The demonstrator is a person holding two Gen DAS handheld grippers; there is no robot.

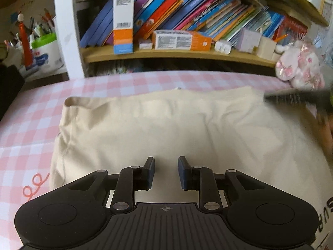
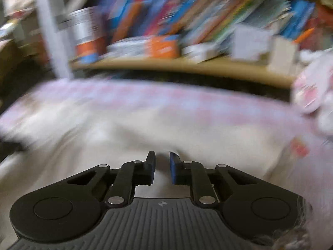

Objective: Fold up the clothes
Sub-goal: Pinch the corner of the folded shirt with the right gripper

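A cream garment (image 1: 166, 129) lies folded flat on a pink checked cloth (image 1: 31, 125). My left gripper (image 1: 166, 160) is open and empty just above the garment's near part. The right gripper shows blurred at the garment's far right corner in the left wrist view (image 1: 295, 96). The right wrist view is heavily motion-blurred; there my right gripper (image 2: 162, 156) stands open with a narrow gap, empty, over the cream garment (image 2: 124, 137).
A wooden shelf (image 1: 177, 55) with leaning books and boxes runs behind the surface. A pink plush toy (image 1: 299, 64) sits at the back right. A white upright post (image 1: 66, 27) and a pen holder (image 1: 43, 41) stand at the left.
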